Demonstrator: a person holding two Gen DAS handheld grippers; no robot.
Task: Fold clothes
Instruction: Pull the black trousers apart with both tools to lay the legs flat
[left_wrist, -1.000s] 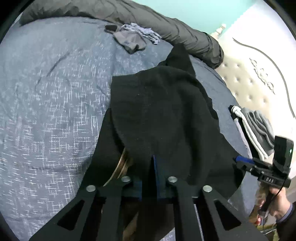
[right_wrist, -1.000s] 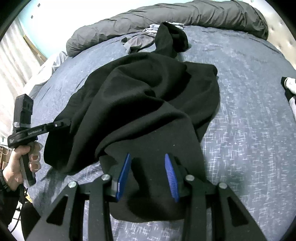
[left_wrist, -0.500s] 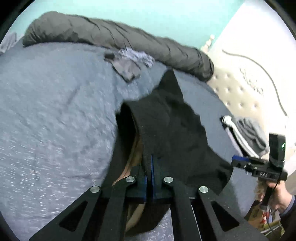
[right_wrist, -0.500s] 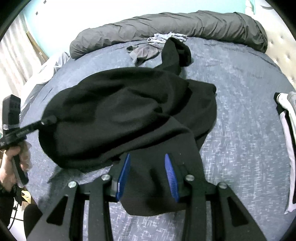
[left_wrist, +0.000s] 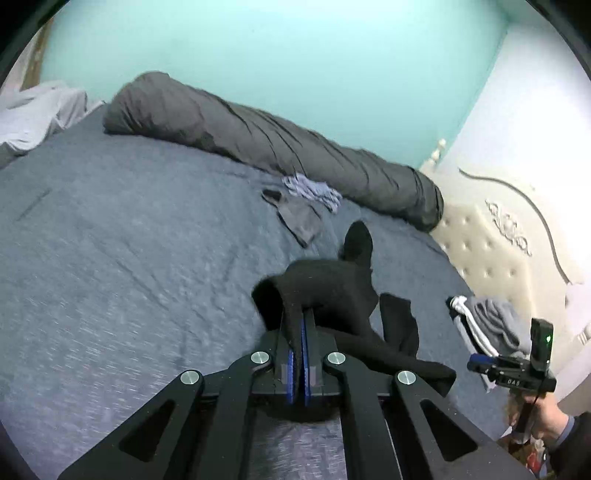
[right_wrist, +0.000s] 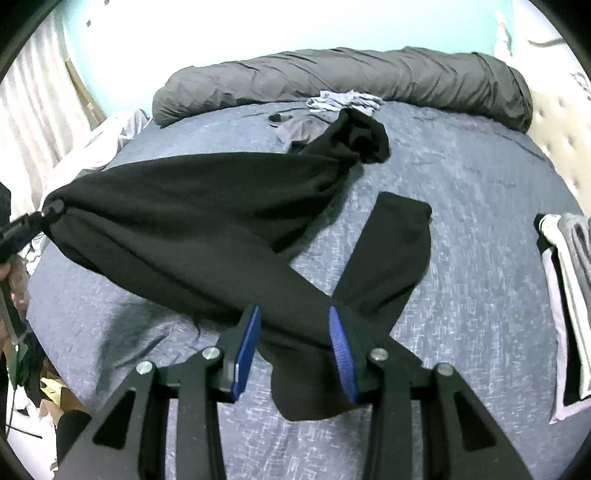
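A black garment (right_wrist: 184, 206) hangs stretched between my two grippers above the blue-grey bed (right_wrist: 480, 221). My left gripper (left_wrist: 298, 321) is shut on one bunched edge of the garment (left_wrist: 332, 288); in the right wrist view it shows at the far left (right_wrist: 51, 210). My right gripper (right_wrist: 293, 314) has its blue pads pressed on a thick fold of the cloth, and a loose end dangles below them. Two leg-like ends trail on the bed, one far (right_wrist: 364, 136), one to the right (right_wrist: 399, 236). A hand holds the right gripper (left_wrist: 476, 358) at the bed's edge.
A rolled dark grey duvet (right_wrist: 369, 74) lies along the far side of the bed. Small grey clothes (left_wrist: 303, 218) sit in front of it. A folded grey and white garment (right_wrist: 569, 258) lies at the right, near the padded headboard (left_wrist: 498, 258). Clutter shows on the floor (right_wrist: 44, 387) at lower left.
Both grippers have risen with the black garment. The left one pulled up and away, so the cloth went from a heap on the bed to a taut span, with one leg end dropped loose.
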